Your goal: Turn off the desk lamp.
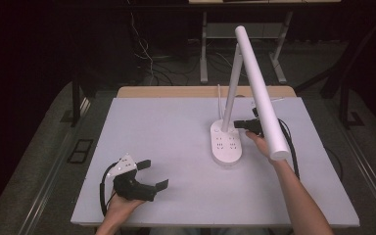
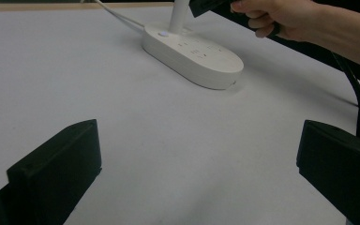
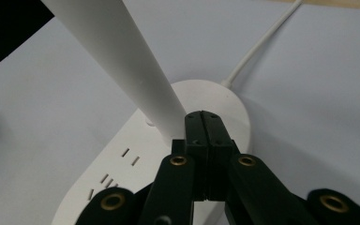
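Nearest the person, the left gripper [image 1: 149, 174] rests low on the bare tabletop [image 1: 176, 147] at the near left corner, its fingers [image 2: 56, 164] spread wide apart with nothing between them; it lies well apart from the lamp, so it looks parked out of the way, open and ready should a second hold be wanted. Farther in and to the right, the right gripper [image 1: 239, 124] reaches to the desk lamp [image 1: 227, 142], whose oval white base carries sockets and stands flat on the tabletop right of centre; this gripper's fingers [image 3: 201, 140] are pressed tight together with nothing caught between, their joined tip touching or just beside the foot of the lamp's upright stem [image 3: 122, 61]; closed like that they make one blunt point, which suits pressing a small thing rather than grasping, and a round button [image 2: 163, 33] sits on the base close to the stem. Beyond, the lamp's long head [image 1: 262, 88] slants out over the right hand, and its white cord [image 3: 258, 47] runs off toward the far edge.
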`<state>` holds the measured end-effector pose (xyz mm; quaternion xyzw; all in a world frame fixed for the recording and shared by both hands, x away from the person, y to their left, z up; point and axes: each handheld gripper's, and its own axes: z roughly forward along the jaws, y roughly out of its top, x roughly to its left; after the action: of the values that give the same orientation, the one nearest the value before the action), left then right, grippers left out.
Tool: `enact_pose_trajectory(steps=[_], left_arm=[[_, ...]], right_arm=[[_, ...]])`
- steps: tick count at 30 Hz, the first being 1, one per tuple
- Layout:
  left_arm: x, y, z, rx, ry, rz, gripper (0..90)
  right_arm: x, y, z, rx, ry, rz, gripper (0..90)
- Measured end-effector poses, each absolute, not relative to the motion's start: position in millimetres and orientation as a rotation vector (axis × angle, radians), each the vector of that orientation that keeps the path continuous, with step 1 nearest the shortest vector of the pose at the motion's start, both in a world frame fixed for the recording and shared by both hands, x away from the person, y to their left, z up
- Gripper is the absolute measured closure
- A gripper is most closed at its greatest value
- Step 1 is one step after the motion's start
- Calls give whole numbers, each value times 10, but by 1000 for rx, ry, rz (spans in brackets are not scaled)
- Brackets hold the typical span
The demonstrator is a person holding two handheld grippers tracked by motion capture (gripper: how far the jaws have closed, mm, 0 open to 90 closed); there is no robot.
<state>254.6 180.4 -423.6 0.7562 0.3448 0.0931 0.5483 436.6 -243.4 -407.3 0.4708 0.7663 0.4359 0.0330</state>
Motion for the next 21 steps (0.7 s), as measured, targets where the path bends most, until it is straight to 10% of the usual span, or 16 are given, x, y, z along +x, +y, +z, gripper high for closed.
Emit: enact_pose_trajectory(steps=[6, 21], left_arm=[[2544, 1801, -4233, 1785, 819, 218, 0], [2539, 1789, -4231, 1783, 815, 220, 0]], right_arm=[[4281, -2526, -3970, 1426, 2341, 1358, 897], [3862, -2750, -3804, 1422, 2298, 1415, 511]])
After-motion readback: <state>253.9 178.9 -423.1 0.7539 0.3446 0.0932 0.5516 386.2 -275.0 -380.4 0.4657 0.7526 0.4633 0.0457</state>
